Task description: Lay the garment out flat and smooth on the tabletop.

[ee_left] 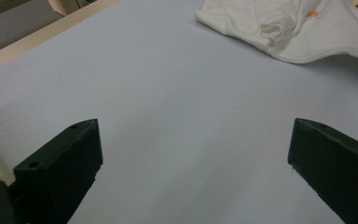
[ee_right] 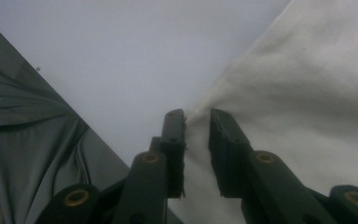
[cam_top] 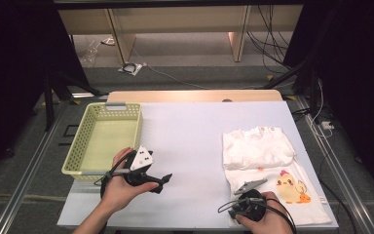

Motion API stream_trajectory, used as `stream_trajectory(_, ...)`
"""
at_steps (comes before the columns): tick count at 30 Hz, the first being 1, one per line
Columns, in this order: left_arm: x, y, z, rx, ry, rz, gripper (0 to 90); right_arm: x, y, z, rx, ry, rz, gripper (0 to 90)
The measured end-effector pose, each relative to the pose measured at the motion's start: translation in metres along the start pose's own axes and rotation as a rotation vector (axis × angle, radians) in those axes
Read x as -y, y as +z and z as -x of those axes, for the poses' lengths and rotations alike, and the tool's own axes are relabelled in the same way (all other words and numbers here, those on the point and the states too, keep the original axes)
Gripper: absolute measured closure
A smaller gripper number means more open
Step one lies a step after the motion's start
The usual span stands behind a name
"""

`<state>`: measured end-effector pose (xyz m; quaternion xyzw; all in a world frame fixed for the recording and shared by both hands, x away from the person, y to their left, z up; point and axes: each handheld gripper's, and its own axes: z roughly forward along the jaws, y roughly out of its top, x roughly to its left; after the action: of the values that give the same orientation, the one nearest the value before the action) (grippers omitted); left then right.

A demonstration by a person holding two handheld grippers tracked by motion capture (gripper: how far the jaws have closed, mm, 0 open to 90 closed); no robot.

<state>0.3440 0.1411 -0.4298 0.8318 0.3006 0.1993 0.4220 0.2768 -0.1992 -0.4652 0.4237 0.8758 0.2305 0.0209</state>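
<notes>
Presently: white garment (cam_top: 265, 161), chick print, lies on desk (cam_top: 190, 141) right side. Right tool (ee_right: 196, 122) at its near-left corner, jaws narrowly apart, cloth edge between, unpinched. Left tool (ee_left: 193, 154) released, wide, beside basket (cam_top: 104, 139).

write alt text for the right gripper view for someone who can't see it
The right gripper points its two black jaws, a narrow gap apart, at the edge of a white shirt; cloth shows in the gap, but a grip is unclear. The shirt lies on a pale table, whose edge runs at the left.
</notes>
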Motion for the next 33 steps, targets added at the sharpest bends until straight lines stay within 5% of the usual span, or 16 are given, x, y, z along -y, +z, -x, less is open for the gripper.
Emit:
stream_trajectory(3,0.000,0.000,0.000,0.000,0.001,0.000,2.7,-0.002,-0.005,0.004,-0.030,0.014,0.003,74.4)
stream_trajectory(4,0.000,0.000,0.000,0.001,0.001,0.002,2.7,-0.009,-0.015,0.011,-0.015,0.041,0.060,74.2)
stream_trajectory(8,0.000,0.001,0.000,0.001,0.002,-0.001,2.8,-0.030,-0.027,0.030,0.045,0.064,0.135,72.4)
stream_trajectory(14,0.001,0.001,-0.001,0.008,-0.003,-0.003,2.9,-0.106,-0.005,0.082,0.146,0.147,0.213,65.0)
stream_trajectory(20,0.003,0.001,-0.002,0.010,-0.012,-0.003,2.9,-0.158,0.034,0.109,0.200,0.188,0.170,61.5)
stream_trajectory(26,0.005,0.001,-0.003,0.007,-0.013,-0.008,2.9,-0.178,0.054,0.112,0.260,0.202,0.085,63.8)
stream_trajectory(30,0.005,0.001,-0.001,0.006,-0.013,-0.009,2.9,-0.179,0.063,0.111,0.338,0.220,0.067,83.4)
stream_trajectory(33,0.005,0.001,-0.001,0.008,-0.012,-0.008,2.9,-0.180,0.063,0.112,0.322,0.253,0.071,89.9)
